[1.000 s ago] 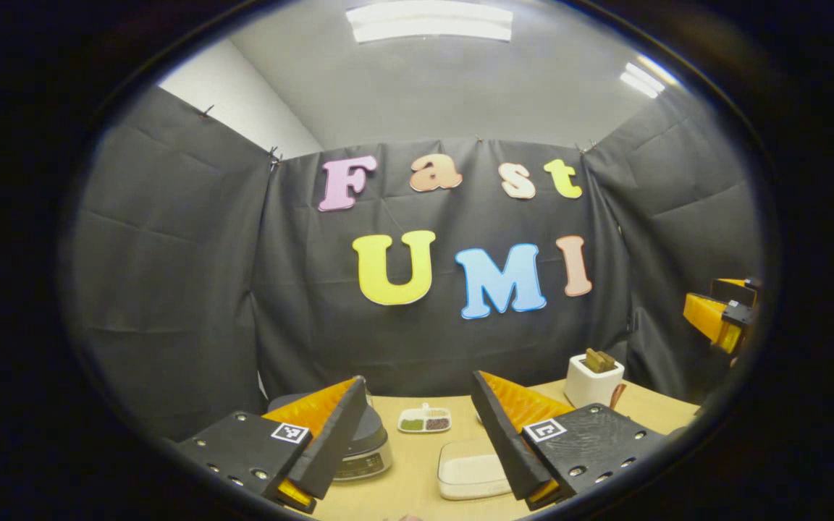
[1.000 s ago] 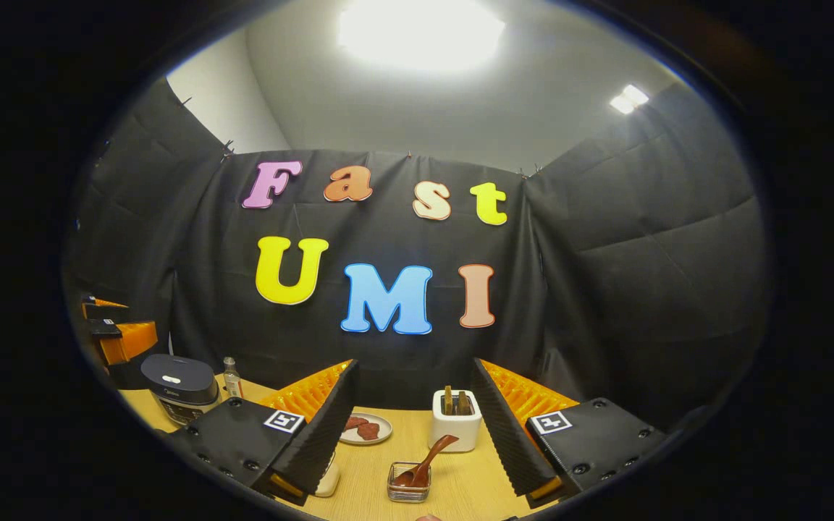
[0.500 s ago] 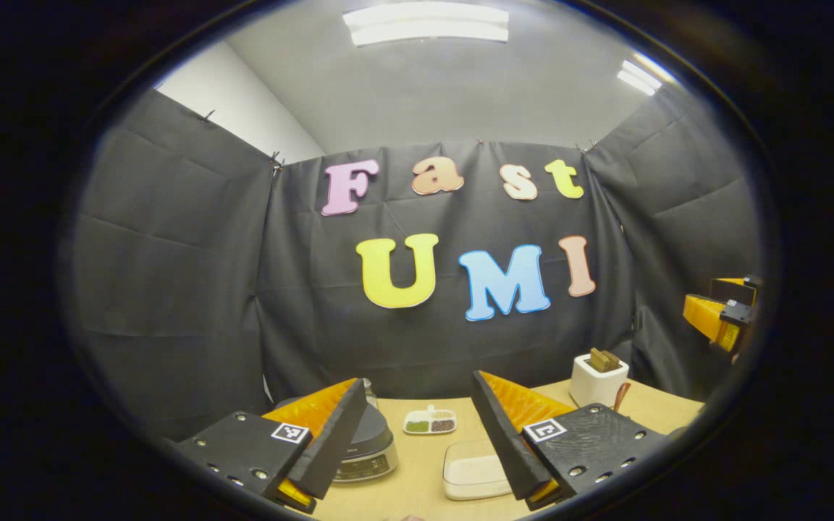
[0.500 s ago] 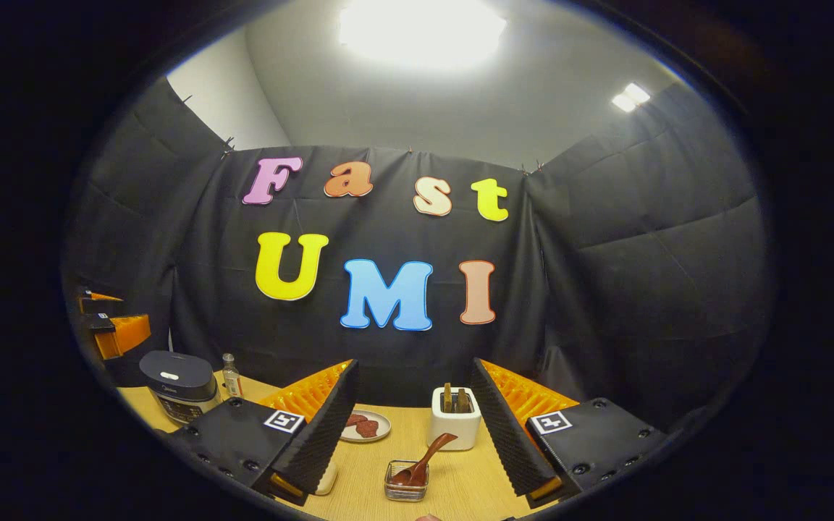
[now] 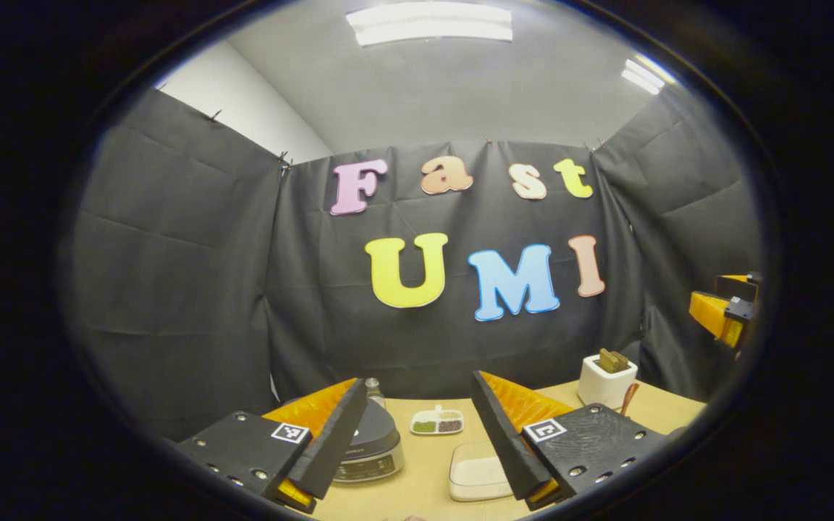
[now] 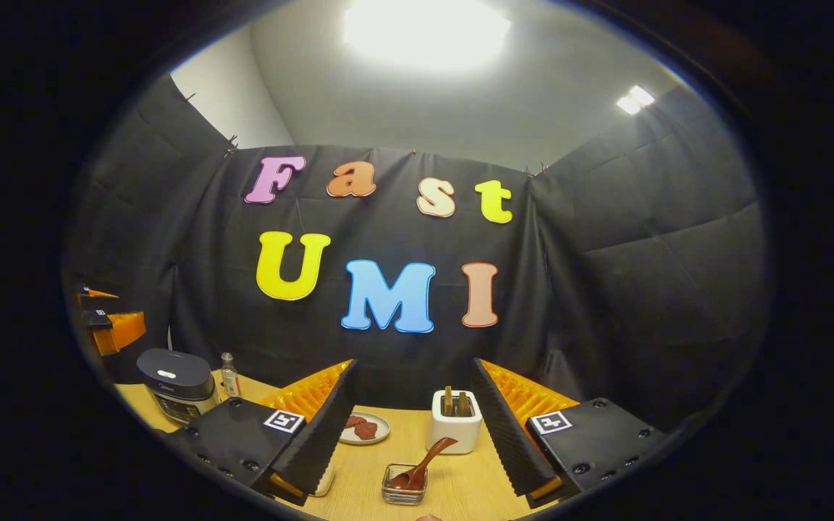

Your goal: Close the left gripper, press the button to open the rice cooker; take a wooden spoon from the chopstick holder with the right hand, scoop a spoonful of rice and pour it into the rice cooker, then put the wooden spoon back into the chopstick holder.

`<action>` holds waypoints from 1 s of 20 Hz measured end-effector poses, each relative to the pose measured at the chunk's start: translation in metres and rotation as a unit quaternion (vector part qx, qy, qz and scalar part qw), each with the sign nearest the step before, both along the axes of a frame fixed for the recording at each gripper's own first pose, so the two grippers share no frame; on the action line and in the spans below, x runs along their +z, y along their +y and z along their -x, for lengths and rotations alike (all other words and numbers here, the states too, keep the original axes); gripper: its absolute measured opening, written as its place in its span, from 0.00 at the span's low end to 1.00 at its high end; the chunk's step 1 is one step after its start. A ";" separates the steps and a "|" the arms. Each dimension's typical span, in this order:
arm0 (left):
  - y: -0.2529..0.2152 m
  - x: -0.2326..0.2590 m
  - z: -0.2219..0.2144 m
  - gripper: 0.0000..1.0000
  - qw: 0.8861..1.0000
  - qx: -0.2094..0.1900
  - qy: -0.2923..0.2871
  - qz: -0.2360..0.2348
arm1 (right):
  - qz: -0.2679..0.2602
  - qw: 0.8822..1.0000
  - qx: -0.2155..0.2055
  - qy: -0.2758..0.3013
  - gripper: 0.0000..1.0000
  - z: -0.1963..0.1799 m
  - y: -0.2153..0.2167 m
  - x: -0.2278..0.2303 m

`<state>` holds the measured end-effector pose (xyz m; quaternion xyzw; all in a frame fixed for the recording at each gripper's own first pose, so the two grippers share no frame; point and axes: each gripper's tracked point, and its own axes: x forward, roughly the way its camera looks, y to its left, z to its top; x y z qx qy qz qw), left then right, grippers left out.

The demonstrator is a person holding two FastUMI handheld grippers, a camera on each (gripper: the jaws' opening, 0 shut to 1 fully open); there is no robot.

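One rice cooker [image 5: 377, 445] sat on the wooden table [image 5: 424, 463] with its lid down, partly hidden behind the left finger of the left gripper [image 5: 417, 441], whose fingers were spread wide and grasped nothing. The right gripper [image 6: 414, 441] was likewise spread and empty. One white chopstick holder [image 6: 453, 428] stood between its fingers, with two wooden handles sticking up; whether either belonged to the spoon could not be told. One reddish spoon [image 6: 424, 461] leaned in a small glass dish [image 6: 404, 492]. One shallow tray of rice [image 5: 476, 474] was partly covered by a finger. One divided dish [image 5: 436, 422], one small bottle [image 6: 229, 375] and one plate [image 6: 365, 428] also stood there; its reddish contents were unclear.
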<state>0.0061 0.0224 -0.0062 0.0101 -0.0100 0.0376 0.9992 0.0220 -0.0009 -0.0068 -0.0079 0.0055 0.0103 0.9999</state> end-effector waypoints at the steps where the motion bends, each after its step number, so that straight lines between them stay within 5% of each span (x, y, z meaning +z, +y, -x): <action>1: 0.002 0.000 0.000 0.91 1.000 0.002 0.001 0.000 | 0.001 1.000 0.001 0.000 0.98 -0.001 0.000 -0.001; 10: 0.004 -0.004 -0.004 0.91 1.000 0.002 0.009 -0.005 | 0.005 1.000 0.004 0.007 0.98 -0.010 -0.005 -0.008; 14: 0.009 0.001 -0.001 0.79 1.000 0.015 0.005 -0.009 | 0.004 1.000 0.011 0.006 0.98 -0.011 -0.007 -0.009; 15: 0.008 0.001 0.002 0.55 1.000 0.014 0.005 -0.008 | 0.004 1.000 0.012 0.005 0.98 -0.010 -0.008 -0.009; 18: 0.005 0.004 0.001 0.51 1.000 0.019 0.006 -0.016 | 0.003 1.000 0.024 0.003 0.98 -0.011 -0.008 -0.009; 20: -0.007 0.000 0.003 0.34 1.000 0.009 0.011 -0.016 | 0.003 0.999 0.032 0.002 0.98 -0.011 -0.008 -0.011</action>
